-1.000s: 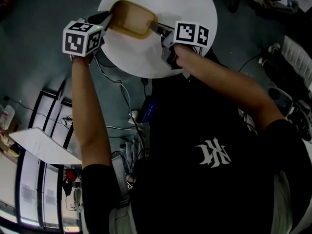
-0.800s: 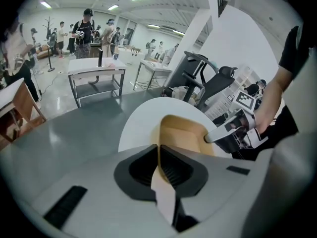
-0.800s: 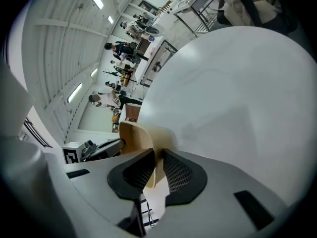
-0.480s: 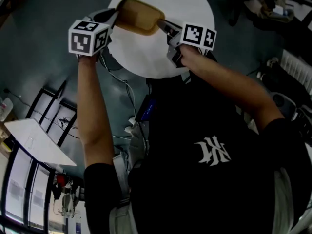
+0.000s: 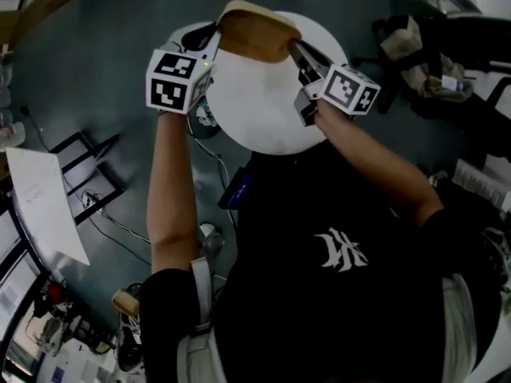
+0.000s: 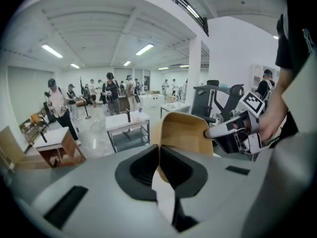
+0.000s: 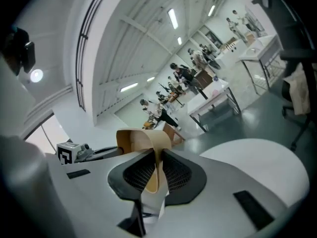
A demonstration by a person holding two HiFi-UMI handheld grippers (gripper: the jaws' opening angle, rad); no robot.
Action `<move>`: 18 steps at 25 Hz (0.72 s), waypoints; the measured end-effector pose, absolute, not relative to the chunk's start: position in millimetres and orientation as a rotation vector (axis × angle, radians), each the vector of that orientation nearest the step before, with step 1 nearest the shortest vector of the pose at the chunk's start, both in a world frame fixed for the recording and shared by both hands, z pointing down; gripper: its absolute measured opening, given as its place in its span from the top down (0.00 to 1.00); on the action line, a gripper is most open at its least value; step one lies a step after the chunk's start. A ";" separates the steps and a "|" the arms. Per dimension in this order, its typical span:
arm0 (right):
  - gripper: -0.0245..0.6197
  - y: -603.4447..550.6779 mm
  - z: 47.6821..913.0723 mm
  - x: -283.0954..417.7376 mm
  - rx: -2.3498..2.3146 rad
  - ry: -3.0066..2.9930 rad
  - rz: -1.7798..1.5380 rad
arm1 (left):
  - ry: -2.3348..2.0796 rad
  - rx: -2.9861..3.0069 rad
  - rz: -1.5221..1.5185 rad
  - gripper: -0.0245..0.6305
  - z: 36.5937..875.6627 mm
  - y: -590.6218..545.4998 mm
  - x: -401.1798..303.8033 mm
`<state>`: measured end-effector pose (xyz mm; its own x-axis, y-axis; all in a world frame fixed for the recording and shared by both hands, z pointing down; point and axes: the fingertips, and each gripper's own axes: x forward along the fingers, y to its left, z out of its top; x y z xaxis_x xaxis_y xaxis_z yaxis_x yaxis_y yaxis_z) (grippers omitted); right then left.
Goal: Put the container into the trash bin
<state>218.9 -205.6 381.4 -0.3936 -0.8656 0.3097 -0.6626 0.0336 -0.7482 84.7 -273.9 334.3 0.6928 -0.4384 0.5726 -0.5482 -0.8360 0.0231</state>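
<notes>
A tan paper container (image 5: pixel 255 32) hangs above the round white table (image 5: pixel 263 114), held from both sides. My left gripper (image 5: pixel 214 40) pinches its left rim. In the left gripper view the jaws are closing tight on the thin wall of the container (image 6: pixel 185 133). My right gripper (image 5: pixel 295 50) grips the opposite rim. In the right gripper view the wall of the container (image 7: pixel 141 139) runs straight between the dark pads (image 7: pixel 176 171). Each gripper shows in the other's view, the right gripper (image 6: pixel 218 131) and the left gripper (image 7: pixel 96 153). No trash bin is in sight.
Cables (image 5: pixel 204 146) trail over the grey floor below the table. A white sheet (image 5: pixel 40 202) lies at the left and a chair with bags (image 5: pixel 431 58) stands at the right. Desks (image 6: pixel 126 128) and several people (image 6: pixel 59 105) fill the hall beyond.
Both grippers have risen together with the container, lifting it off the white table and tilting it up. The container now sits higher and further forward in the head view.
</notes>
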 end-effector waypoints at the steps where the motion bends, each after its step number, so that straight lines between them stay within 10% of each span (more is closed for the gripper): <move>1: 0.85 -210.8 366.9 221.5 -1.563 2.125 -1.224 | -0.858 2.735 0.823 0.94 321.4 -274.5 84.3; 18: 0.86 -148.5 190.7 234.7 -1.361 2.583 -0.337 | -1.407 2.815 0.503 0.94 178.8 -157.9 79.1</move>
